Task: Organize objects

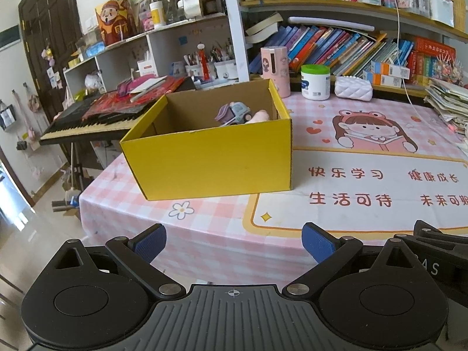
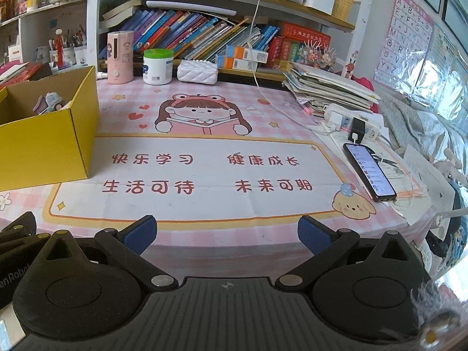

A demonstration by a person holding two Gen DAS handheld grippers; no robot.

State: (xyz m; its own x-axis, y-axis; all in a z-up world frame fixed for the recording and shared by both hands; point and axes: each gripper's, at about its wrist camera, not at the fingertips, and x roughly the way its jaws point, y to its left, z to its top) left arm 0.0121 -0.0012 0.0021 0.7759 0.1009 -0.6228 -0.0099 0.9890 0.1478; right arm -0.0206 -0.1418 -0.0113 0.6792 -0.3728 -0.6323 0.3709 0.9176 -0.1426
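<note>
Left claw (image 1: 234,241): both blue pads (image 1: 152,242) stand spread wide apart with nothing between them. The claw hangs off the near edge of the bench (image 1: 204,234), pointing toward the yellow box (image 1: 210,158).

Right claw (image 2: 226,234): spread to a similar width, empty, also held at the near edge of the bench and aimed at the printed mat (image 2: 204,175) in the middle.

Yellow box: open-topped cardboard, standing on the pink checked cloth (image 1: 131,187) at the left end of the bench, its right edge just beside the mat. Contents visible over the rim: 1 toy car (image 1: 238,112) (pale blue with purple parts) and 1 pink object (image 1: 259,116) lying against it, both near the right wall of the box. The rest of the box floor is hidden by the front wall.

Back row of the bench, left to right in the right wrist view:
- pink canister (image 2: 120,57), upright
- white jar (image 2: 158,65) with green lid, upright, just beside the canister
- white quilted pouch (image 2: 197,71), near the jar

Right end of the bench: a stack of papers (image 2: 327,87), a power strip (image 2: 351,120) and a phone (image 2: 368,172) with its screen lit, lying flat on loose sheets.

Behind the box, in the left wrist view, a keyboard (image 1: 87,122) carries red books.
</note>
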